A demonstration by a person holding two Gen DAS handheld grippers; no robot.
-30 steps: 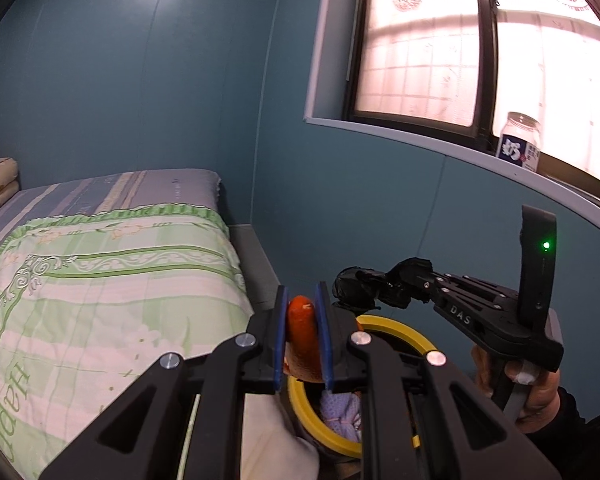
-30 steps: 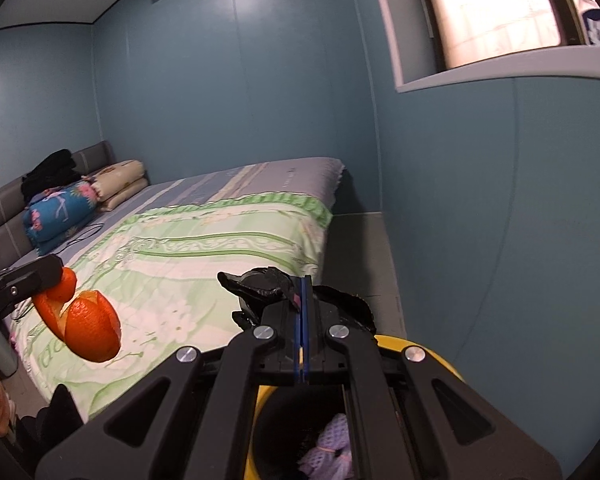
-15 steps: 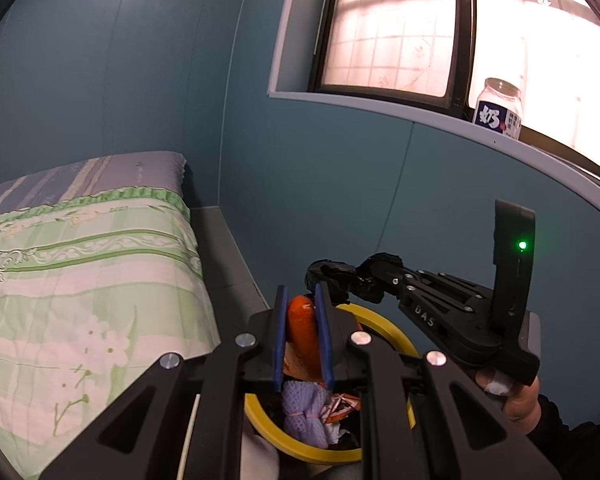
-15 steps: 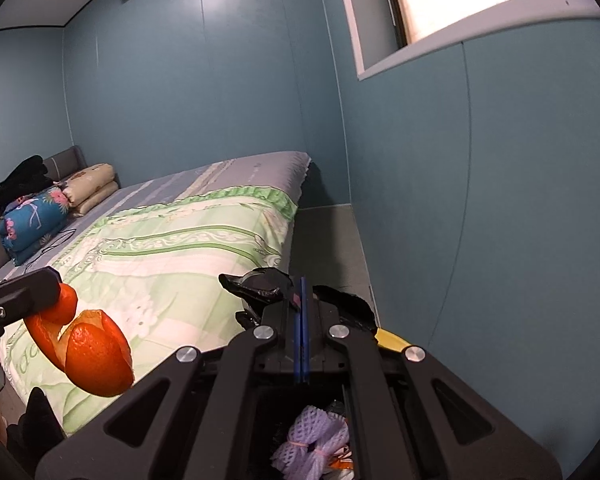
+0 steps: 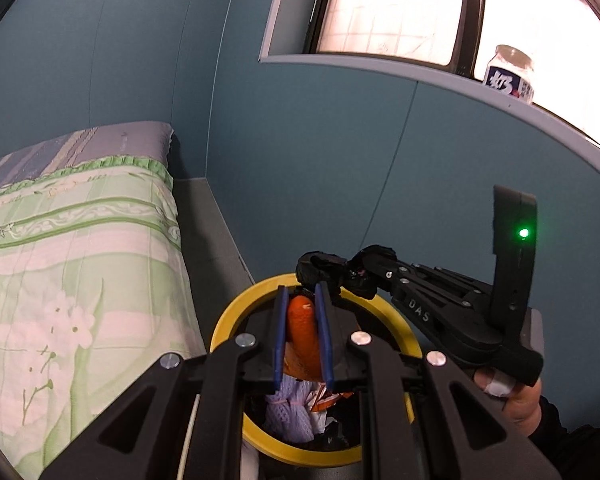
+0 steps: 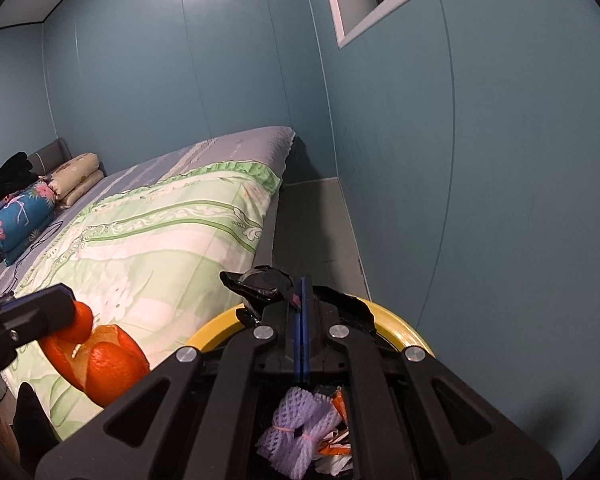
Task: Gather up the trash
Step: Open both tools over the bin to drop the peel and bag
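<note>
Since the earlier frames, both grippers have swung rightward along the bed toward the wall, so the yellow-rimmed bin now sits under the left gripper rather than at the edge of its view. Reading left to right in the left wrist view: the green floral quilt fills 9 o'clock; the left gripper at 6 o'clock is clamped on an orange peel, whose long axis runs along the fingers and whose curled free end hangs below them; the right gripper enters from 3 o'clock, its fingers pressed together on the black bin liner at the rim's far edge. A jar stands on the sill at 1 o'clock. In the right wrist view the peel appears at 8 o'clock, left of the bin mouth, where purple foam netting and wrappers already lie. Judged from this, the peel hangs over or just short of the opening, with the left gripper nearer; release depends on its hanging end clearing the near rim.
</note>
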